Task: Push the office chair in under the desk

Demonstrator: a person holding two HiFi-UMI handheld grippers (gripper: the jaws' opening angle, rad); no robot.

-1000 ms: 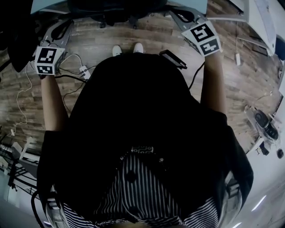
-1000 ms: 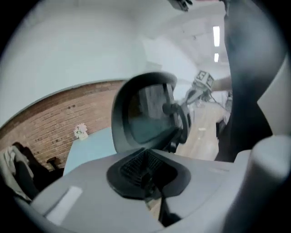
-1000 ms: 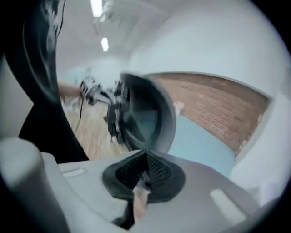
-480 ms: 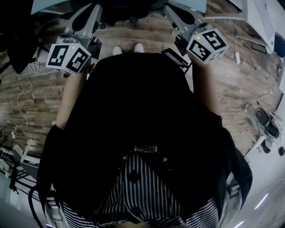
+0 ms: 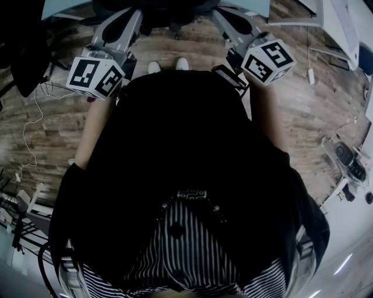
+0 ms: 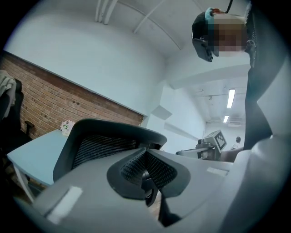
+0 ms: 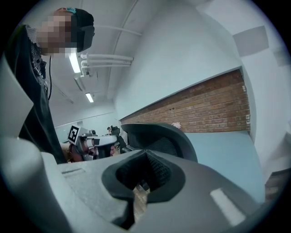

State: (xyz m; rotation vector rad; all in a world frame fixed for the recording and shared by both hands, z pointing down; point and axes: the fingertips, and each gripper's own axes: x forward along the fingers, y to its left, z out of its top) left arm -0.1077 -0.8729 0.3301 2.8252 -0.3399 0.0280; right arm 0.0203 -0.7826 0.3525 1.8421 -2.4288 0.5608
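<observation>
The black mesh-backed office chair (image 5: 152,10) stands at the top of the head view, in front of the light blue desk (image 5: 58,7). My left gripper (image 5: 134,14) and right gripper (image 5: 218,13) both point at the chair's back, one on each side, with their marker cubes toward me. In the left gripper view the chair back (image 6: 104,139) fills the space just beyond my left gripper (image 6: 146,152), whose jaws are shut and empty. The right gripper view shows the chair back (image 7: 159,135) past my right gripper (image 7: 146,155), also shut on nothing. Whether either gripper touches the chair I cannot tell.
White cables (image 5: 32,125) trail over the wooden floor at the left. A black object (image 5: 23,52) stands at the far left. White furniture (image 5: 344,26) and floor devices (image 5: 345,158) are at the right. A brick wall (image 7: 209,107) runs behind the desk.
Both grippers have risen and rolled, their cubes now larger in the head view. The left one has swung inward toward the chair. Little has moved in the last half second.
</observation>
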